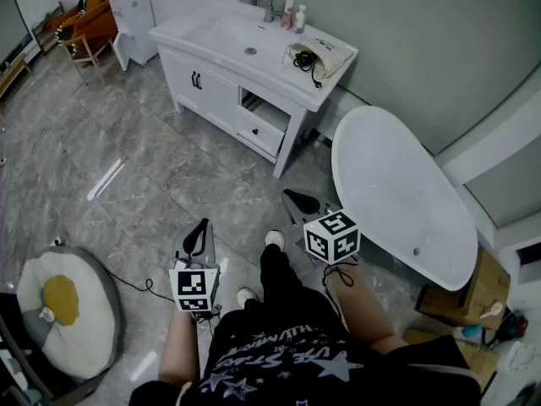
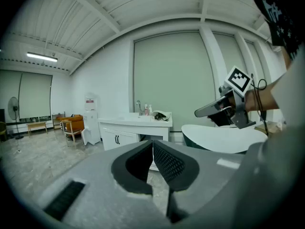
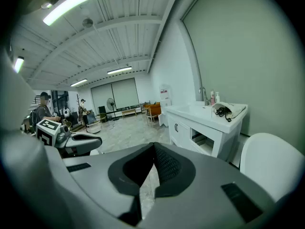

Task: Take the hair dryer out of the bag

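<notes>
Left gripper (image 1: 199, 229): jaws closed pad to pad, nothing held; low over the floor (image 1: 127, 159). Right gripper (image 1: 293, 198): jaws likewise closed and empty, near the bathtub's (image 1: 397, 201) near rim. Each carries a cube of square black-and-white markers.

Bag (image 1: 331, 56): pale cloth, lying on the right end of the vanity (image 1: 211, 83) top. Black cord (image 1: 304, 60): spills from the bag's mouth toward the basin (image 1: 228, 32); the hair dryer's body cannot be made out.

Faucet (image 1: 267, 0) and two bottles (image 1: 294, 13): at the back of the top, just left of the bag. Drawer (image 1: 260, 129): pulled open, below the bag. Bathtub: white, right of the vanity. Further off: white dispenser (image 1: 133, 19), orange chairs (image 1: 89, 19), fried-egg cushion (image 1: 63, 307), cardboard box (image 1: 465, 299).

Writing: print with stars on the person's black shirt (image 1: 279, 353), and a red label on the dispenser, both too blurred to read.

Relation: the bag lies well apart from both grippers, ahead of them across grey tiled floor.
</notes>
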